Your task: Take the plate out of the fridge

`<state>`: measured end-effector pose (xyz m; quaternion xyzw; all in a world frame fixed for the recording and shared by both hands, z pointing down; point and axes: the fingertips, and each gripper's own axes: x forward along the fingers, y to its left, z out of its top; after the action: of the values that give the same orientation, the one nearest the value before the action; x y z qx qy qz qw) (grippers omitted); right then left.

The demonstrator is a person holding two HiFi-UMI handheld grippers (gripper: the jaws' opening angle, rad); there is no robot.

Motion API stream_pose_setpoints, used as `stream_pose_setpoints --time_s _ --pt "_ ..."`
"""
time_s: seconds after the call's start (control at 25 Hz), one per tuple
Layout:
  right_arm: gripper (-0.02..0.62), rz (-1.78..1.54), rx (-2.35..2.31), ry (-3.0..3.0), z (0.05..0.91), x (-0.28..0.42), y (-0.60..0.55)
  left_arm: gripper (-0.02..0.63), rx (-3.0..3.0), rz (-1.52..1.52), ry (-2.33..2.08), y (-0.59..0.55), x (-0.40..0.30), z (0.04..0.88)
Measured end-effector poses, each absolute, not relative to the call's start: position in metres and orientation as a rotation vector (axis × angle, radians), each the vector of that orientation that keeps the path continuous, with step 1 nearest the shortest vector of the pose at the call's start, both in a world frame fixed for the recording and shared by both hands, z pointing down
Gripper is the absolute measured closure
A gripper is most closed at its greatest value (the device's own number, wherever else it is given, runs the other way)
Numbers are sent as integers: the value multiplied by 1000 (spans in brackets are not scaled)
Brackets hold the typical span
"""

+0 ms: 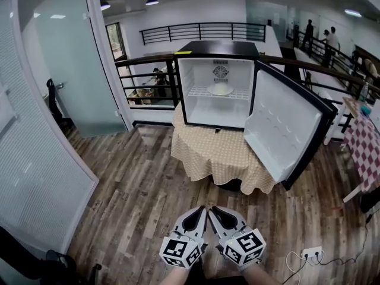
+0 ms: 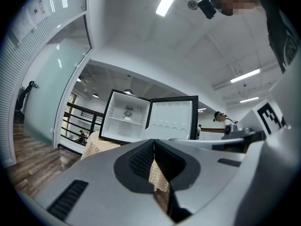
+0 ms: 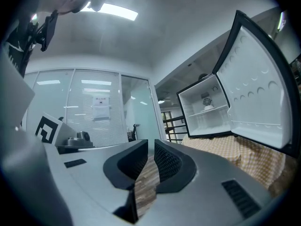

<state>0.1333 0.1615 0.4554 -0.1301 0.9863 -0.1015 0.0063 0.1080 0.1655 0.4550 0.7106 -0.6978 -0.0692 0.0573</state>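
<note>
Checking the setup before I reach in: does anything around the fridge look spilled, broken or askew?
Nothing stands out. The fridge sits upright on its clothed table, door wide open, plate flat on the wire shelf.

Bright, even overhead light; fisheye edges

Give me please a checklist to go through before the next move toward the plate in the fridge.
1. Fridge door open: ok, it stands wide open at the right.
2. Plate in sight: ok, it lies on the wire shelf inside the fridge.
3. Grippers empty: ok, nothing is between the jaws of the left gripper or the right gripper.
4. Jaws open for the plate: not ok, both are shut.
5. Grippers near the fridge: not ok, both are far from it, over the wooden floor.
6. Room above the plate for a jaw: cannot tell from here.
</note>
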Motion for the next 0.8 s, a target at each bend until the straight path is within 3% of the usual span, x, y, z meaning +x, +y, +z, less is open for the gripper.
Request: stream_pose_setpoints --time_s 0.8 --pt "537 -353 -563 3089 456 19 54 597 2213 -225 -1981 51 -8 456"
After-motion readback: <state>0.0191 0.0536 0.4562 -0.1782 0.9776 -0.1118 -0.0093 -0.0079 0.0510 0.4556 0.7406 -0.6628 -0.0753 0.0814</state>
